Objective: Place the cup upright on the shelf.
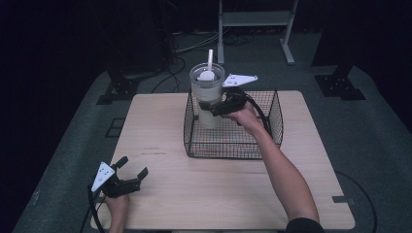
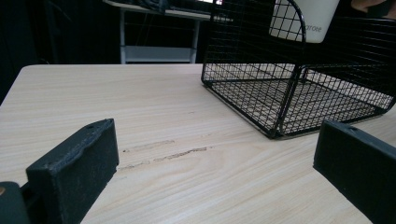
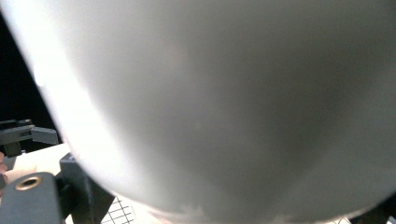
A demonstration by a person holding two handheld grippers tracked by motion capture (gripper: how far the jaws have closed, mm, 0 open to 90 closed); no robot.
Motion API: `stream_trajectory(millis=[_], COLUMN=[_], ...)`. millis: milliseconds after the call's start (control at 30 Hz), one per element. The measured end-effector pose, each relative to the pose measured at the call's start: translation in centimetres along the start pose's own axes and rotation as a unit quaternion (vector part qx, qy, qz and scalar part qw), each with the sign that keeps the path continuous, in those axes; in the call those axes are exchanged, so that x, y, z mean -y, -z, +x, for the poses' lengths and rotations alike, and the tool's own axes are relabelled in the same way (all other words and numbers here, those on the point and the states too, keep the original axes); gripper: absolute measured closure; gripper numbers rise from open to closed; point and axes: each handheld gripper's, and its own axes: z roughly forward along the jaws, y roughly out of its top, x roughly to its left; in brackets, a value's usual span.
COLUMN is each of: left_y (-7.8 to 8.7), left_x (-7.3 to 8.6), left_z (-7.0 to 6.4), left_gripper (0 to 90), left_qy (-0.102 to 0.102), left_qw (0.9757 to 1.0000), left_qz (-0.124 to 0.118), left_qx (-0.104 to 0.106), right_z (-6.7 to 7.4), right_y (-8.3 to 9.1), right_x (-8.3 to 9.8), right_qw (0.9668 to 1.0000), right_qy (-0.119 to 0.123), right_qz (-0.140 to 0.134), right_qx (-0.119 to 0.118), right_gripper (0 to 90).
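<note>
High view: right tongs clamped on white cup, upright above wire basket on desk; left tongs apart near desk's front-left corner.

white cup, black mesh basket

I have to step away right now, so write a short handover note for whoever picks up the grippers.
Right gripper: shut on the white tumbler, held above the floor of the wire basket, at its back-left corner. Lid and straw are on.
Left gripper: open, holding nothing, low over the table near its front-left corner.
Done: tumbler gripped.
Left: whether it is going in or coming out cannot be told; set it down upright, then release.
</note>
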Motion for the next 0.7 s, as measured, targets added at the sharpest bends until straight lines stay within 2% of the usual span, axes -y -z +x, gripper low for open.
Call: stream_trajectory(millis=[333, 433, 700], left_y=[0.0, 0.0, 0.0], left_x=[0.0, 0.0, 0.0], left_z=[0.0, 0.0, 0.1], left_gripper=[0.0, 0.0, 0.0], left_qy=[0.002, 0.002, 0.002], left_qw=[1.0, 1.0, 1.0], left_qz=[-0.002, -0.002, -0.002], left_qx=[0.001, 0.002, 0.001], right_z=[-1.3, -1.6, -1.9], right_y=[-1.4, -1.9, -3.1], right_x=[1.7, 2.2, 3.4], right_qw=[0.9997, 0.9994, 0.999], right_qy=[-0.02, -0.027, -0.03], right_qz=[0.014, 0.016, 0.032], right_qx=[-0.003, -0.011, -0.013], right_gripper=[9.2, 9.2, 9.3])
